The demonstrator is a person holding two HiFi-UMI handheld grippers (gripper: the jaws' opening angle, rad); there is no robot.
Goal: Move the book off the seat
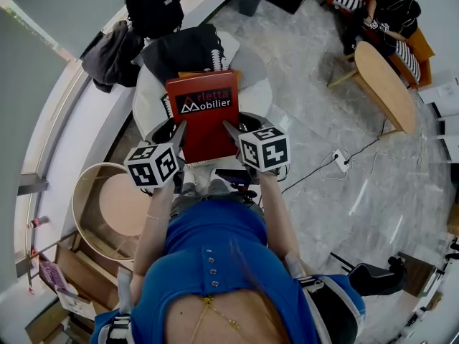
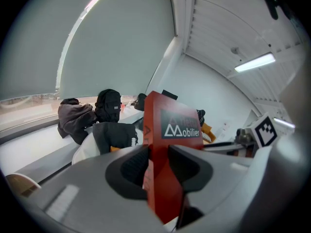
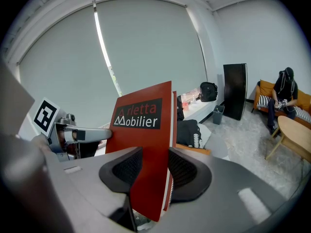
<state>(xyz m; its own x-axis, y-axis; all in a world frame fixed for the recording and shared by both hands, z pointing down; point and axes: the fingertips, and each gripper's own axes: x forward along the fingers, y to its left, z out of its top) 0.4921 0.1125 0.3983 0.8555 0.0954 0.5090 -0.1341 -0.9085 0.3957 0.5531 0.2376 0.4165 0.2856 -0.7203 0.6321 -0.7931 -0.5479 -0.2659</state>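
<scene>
Between 2 grippers [image 1: 181, 132] [image 1: 231, 129], red book [image 1: 206, 113]

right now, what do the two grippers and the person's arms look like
The left gripper and right gripper match: pale grey moulded bodies with two slim grey jaws lined by black textured pads. Each carries a white cube printed with black square markers. The person wears a blue top with small buttons; the forearms are bare of sleeves.

Red book [image 1: 204, 131] cover w/ black label [image 1: 206, 104] reads "Arletta Mobilier", red & white lettering.
</scene>
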